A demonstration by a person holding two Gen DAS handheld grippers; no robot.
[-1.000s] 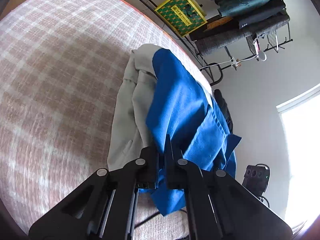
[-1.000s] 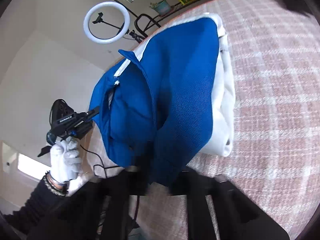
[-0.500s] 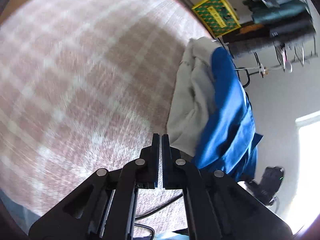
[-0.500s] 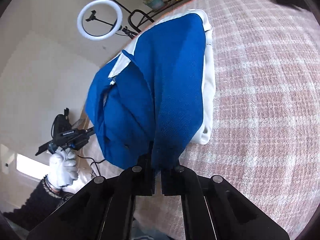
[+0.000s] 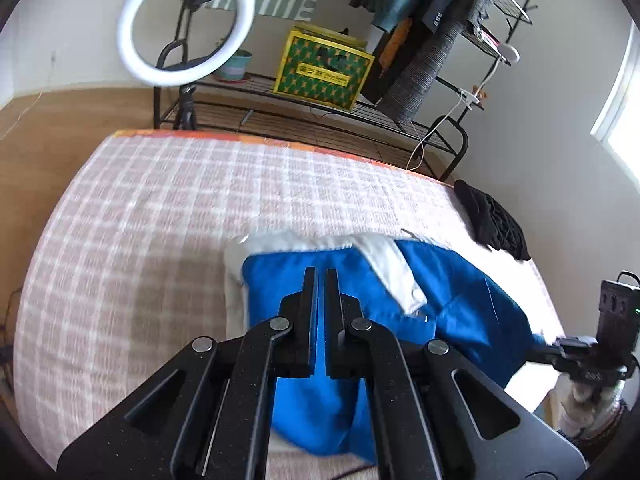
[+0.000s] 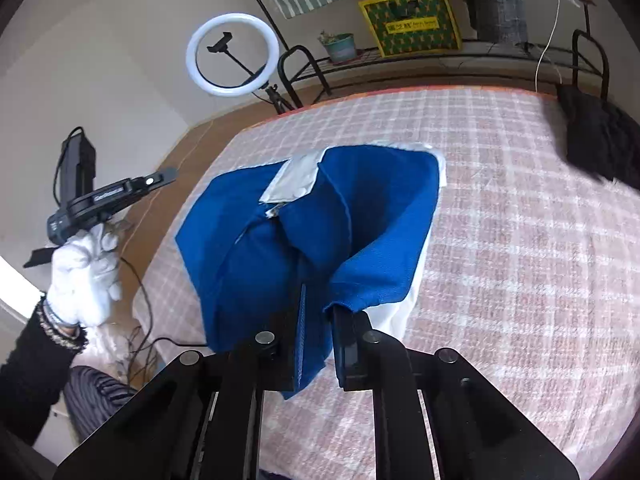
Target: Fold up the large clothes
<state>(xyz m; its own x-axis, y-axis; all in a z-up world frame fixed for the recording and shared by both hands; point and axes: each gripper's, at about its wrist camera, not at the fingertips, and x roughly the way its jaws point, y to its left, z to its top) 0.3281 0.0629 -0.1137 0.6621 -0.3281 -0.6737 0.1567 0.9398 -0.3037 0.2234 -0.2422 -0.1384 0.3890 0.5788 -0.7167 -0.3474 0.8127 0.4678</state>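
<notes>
A blue garment with a white lining (image 5: 460,300) lies folded in a heap on the plaid bed cover (image 5: 160,220). My left gripper (image 5: 320,276) hangs above it, shut, with nothing between its fingers. In the right wrist view the same garment (image 6: 380,208) rises in a fold towards my right gripper (image 6: 320,312). Its jaws are opening, and a blue edge of the cloth still hangs in the gap between them. A white-gloved hand (image 6: 84,276) holds the left gripper's body at the left of that view.
A crumpled black garment (image 5: 496,220) lies at the bed's far right corner. Beyond the bed stand a ring light (image 5: 188,28) and a wire rack with a yellow-green box (image 5: 324,68) and hanging clothes. Cables trail on the floor by the bed's near side.
My left gripper let go of the blue cloth, rose and swung round to face the rack. My right gripper lifted, and its jaws have parted around the blue edge.
</notes>
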